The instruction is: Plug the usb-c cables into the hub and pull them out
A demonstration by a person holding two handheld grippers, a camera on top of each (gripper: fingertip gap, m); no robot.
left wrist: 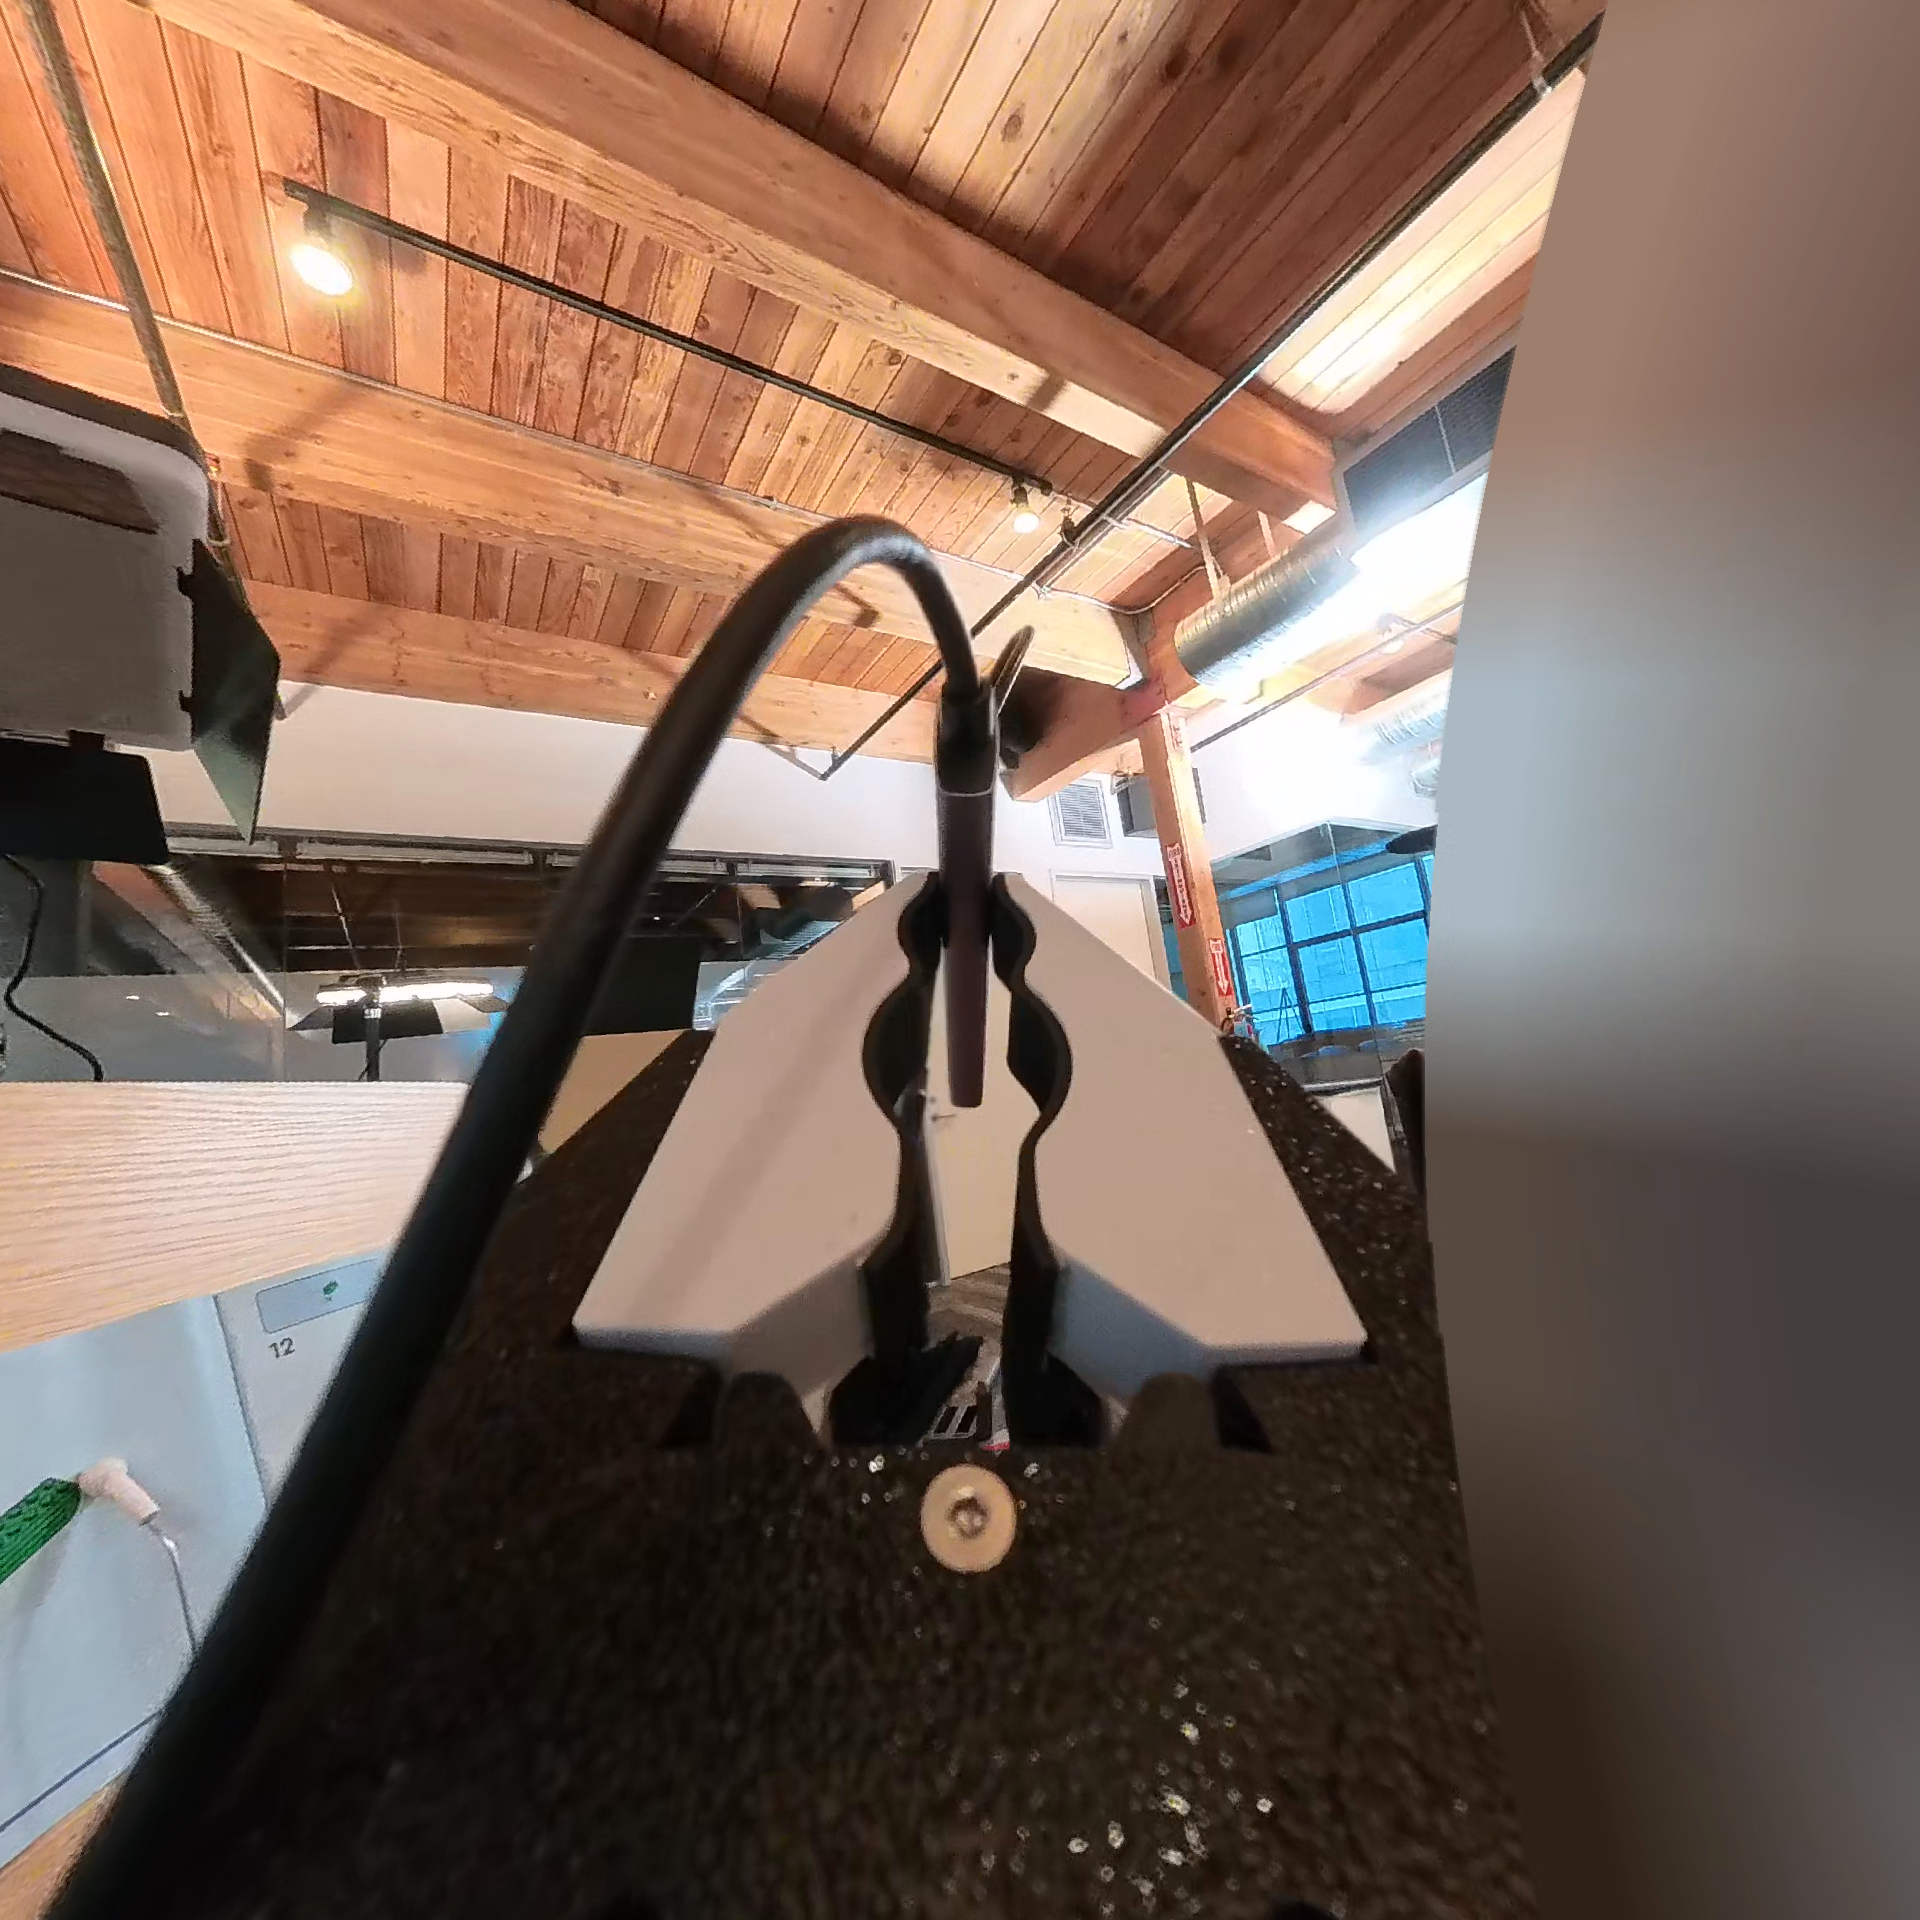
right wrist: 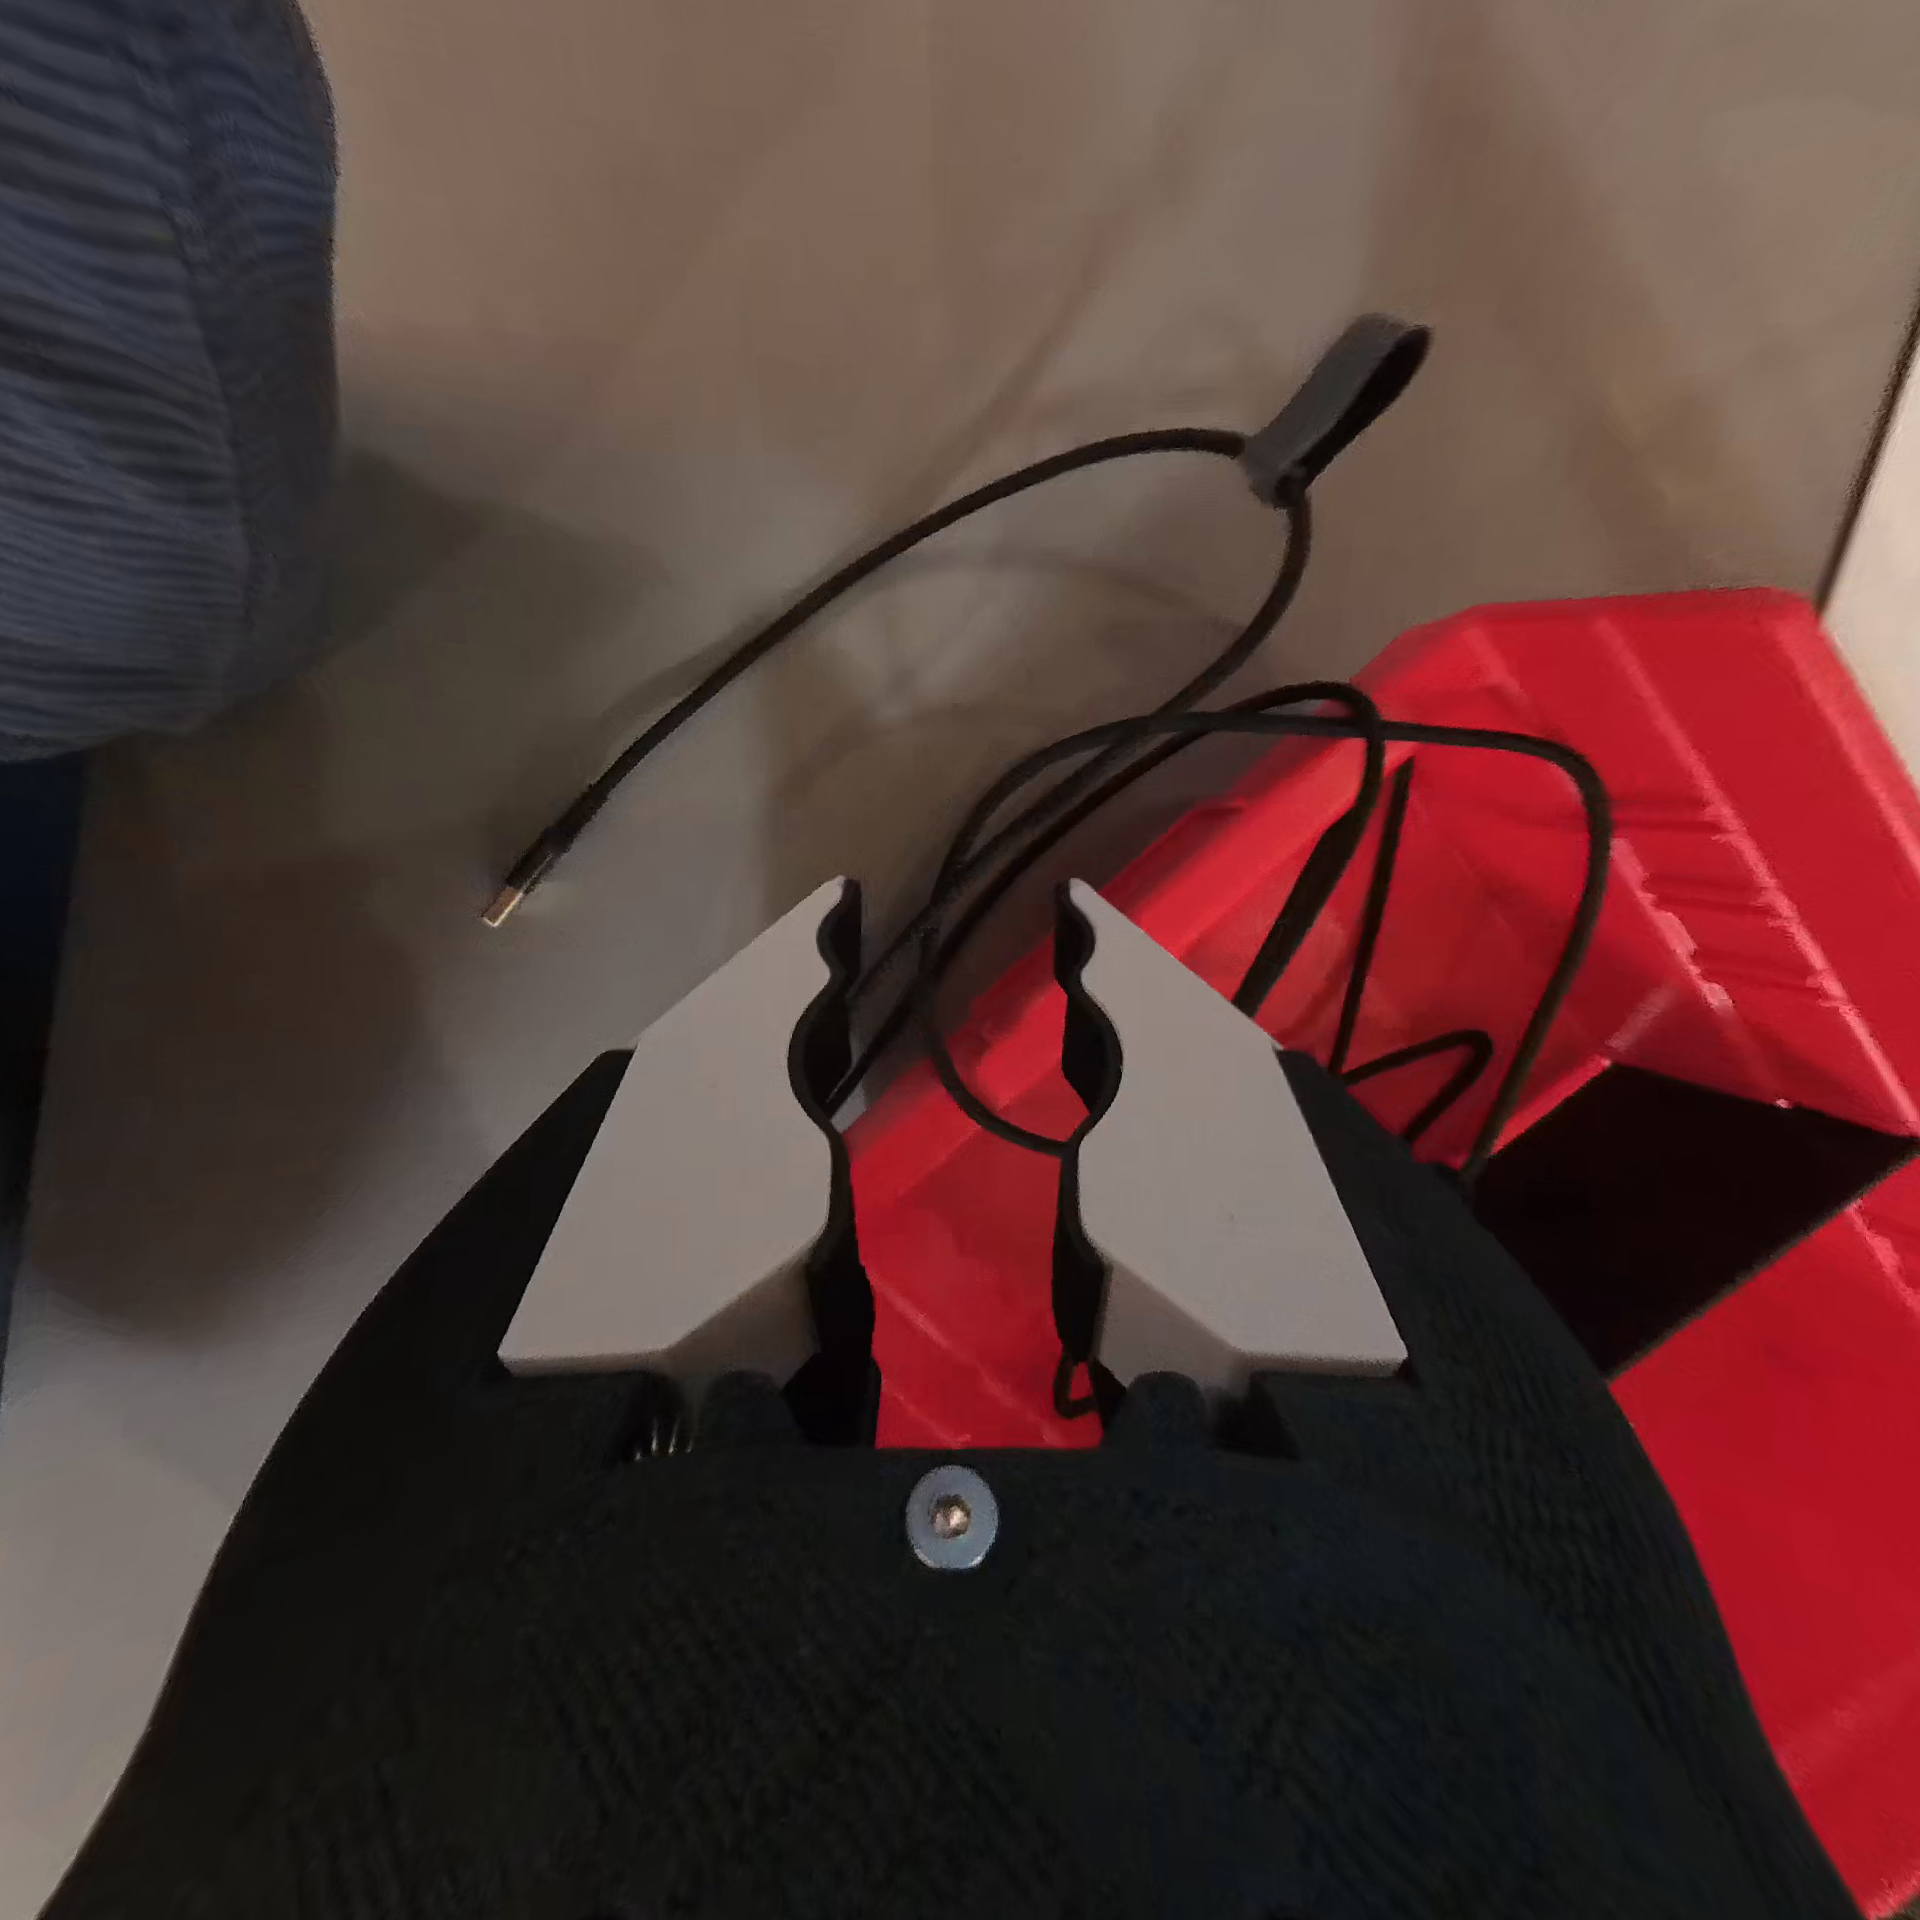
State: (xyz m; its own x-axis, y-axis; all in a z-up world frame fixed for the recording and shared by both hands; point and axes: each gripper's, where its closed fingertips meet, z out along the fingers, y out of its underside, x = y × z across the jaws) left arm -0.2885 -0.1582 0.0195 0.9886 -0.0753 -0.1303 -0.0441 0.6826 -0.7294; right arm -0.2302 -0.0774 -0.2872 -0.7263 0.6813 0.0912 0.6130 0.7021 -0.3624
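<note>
In the left wrist view my left gripper (left wrist: 966,894) is shut on a slim dark hub (left wrist: 966,997), seen edge-on and held upright, pointing up toward the ceiling. The hub's thick black cable (left wrist: 582,935) arches from its top and runs down to the left. In the right wrist view my right gripper (right wrist: 956,894) is open and empty. It hovers over a loop of thin black cable (right wrist: 1143,727) that lies partly on a red box (right wrist: 1662,831). Another black usb-c cable (right wrist: 831,592) lies on the beige surface, its metal plug (right wrist: 504,914) left of my fingertips.
A dark strap (right wrist: 1335,405) is wrapped on the far bend of the usb-c cable. A person's blue striped sleeve (right wrist: 135,364) is at the upper left. A light wooden tabletop edge (left wrist: 208,1195) and a white cabinet (left wrist: 104,1558) show left of the left gripper.
</note>
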